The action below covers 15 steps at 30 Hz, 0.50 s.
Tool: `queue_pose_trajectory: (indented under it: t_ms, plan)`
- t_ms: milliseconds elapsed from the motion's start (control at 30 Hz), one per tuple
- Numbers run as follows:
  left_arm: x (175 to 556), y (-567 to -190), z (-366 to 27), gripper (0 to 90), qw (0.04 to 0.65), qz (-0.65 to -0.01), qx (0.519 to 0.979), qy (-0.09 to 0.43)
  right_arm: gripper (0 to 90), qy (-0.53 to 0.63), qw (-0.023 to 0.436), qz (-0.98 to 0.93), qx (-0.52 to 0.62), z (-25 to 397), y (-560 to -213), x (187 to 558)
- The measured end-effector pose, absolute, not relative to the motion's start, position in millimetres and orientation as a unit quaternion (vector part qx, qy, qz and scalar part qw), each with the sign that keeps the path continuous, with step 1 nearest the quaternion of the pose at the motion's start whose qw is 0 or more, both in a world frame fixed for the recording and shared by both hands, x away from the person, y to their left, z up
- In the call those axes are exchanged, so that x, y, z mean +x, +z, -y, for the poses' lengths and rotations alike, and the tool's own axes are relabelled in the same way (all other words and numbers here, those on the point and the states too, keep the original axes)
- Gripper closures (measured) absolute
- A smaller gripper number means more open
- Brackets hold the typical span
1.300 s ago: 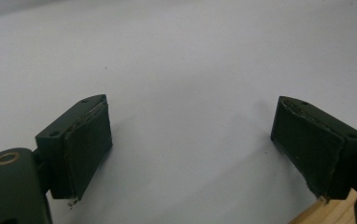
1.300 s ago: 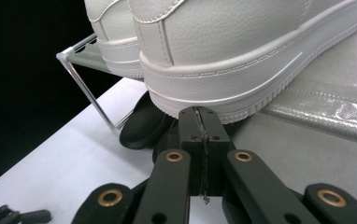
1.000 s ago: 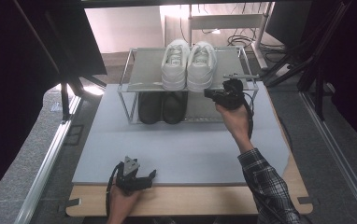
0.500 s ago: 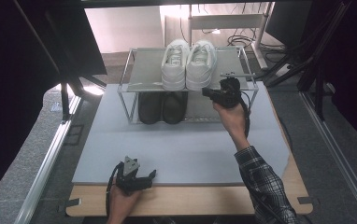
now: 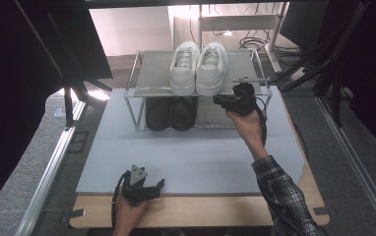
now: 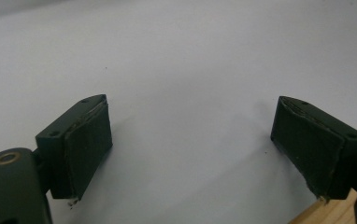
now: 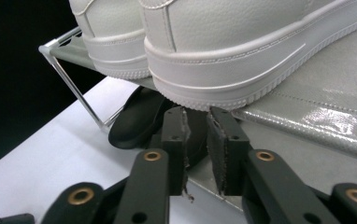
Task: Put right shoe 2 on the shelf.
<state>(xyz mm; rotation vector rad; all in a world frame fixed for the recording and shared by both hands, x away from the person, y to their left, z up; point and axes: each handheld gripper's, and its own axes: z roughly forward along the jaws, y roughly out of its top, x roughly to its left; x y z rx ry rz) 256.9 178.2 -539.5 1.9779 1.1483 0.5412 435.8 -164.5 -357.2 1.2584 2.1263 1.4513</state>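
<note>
A two-tier shoe rack [image 5: 137,73] of thin chrome wire stands at the far middle of the tabletop [image 5: 196,157], its shelves lined with grey, slightly glossy sheet. On the upper shelf sits a pair of white sneakers [image 5: 198,69], side by side and touching, heels toward the near side; in the right gripper view their leather looks finely grained, with stitched seams and a ribbed rubber sole edge. On the lower shelf, directly beneath them, rests a pair of black shoes [image 5: 170,112] with smooth, rounded ends, also side by side.

The right tongs [image 5: 219,100] are held up at the near right edge of the upper shelf, just right of the right-hand white sneaker [image 7: 242,51]. In the right gripper view the right tongs [image 7: 196,140] point at that sneaker's heel from just below its sole; the jaws stand nearly together with only a narrow slit between them and nothing in it.

The left tongs [image 5: 157,185] lie low at the near left of the tabletop, on the edge of the matte pale blue-grey mat where it meets a strip of bare wood. In the left gripper view the left tongs [image 6: 190,140] gape wide, flat dark pads apart, holding nothing over the mat.
</note>
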Motion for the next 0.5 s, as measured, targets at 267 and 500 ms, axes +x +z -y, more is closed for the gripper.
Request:
queue_pose_trajectory:
  t_ms: [267, 500]
  plan:
    - [257, -539, -178, 12.4, 0.385, -0.451, 0.777, 0.213, 60.6, 0.503, 0.141, -0.74, 0.424, 168, -356, 429]
    - [257, -540, -178, 12.4, 0.385, -0.451, 0.777, 0.213, 48.6, 0.493, 0.153, -0.751, 0.411, 169, -357, 424]
